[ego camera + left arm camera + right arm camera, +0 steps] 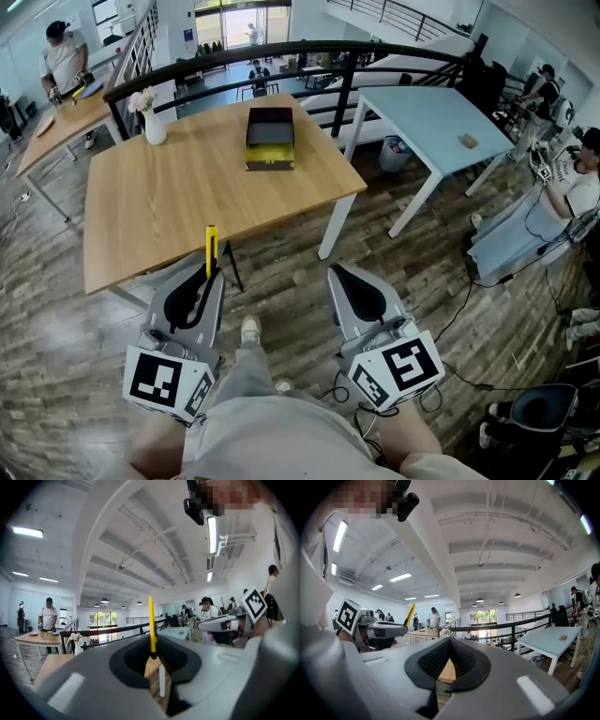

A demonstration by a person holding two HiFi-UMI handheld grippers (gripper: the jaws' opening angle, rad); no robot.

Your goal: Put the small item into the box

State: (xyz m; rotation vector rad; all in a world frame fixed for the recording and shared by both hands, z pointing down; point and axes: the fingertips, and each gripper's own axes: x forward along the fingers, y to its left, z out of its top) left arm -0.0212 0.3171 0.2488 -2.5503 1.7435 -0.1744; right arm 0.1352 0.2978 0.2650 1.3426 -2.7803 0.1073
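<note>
- Left gripper (213, 273) is at 7 o'clock in the head view, low and close to the body. Its jaws are clamped on the small yellow item (212, 246).
- In the left gripper view the item (151, 620) stands upright out of the jaw tips of the left gripper (153, 654). It is a thin yellow strip with a dark lower end at the pinch.
- Right gripper (338, 271) is at 5 o'clock, level with the left and well apart from it.
- In the right gripper view the pad tips of the right gripper (449, 640) meet. Jaws are closed with nothing between them.
- A shoe (249, 329) shows on the plank floor between the two grippers.
- Wooden table (169, 206) lies ahead at 12 o'clock. The yellow item's tip overlaps its near edge in the head view.
- Box (270, 138) sits on the table's far half at 12 o'clock. It is black, open-topped and yellow inside, well apart from the item.
- White vase (154, 126) with flowers is at the table's far-left corner, 11 o'clock.
- Pale blue table (441, 122) is at 2 o'clock, past a black railing (309, 49).
</note>
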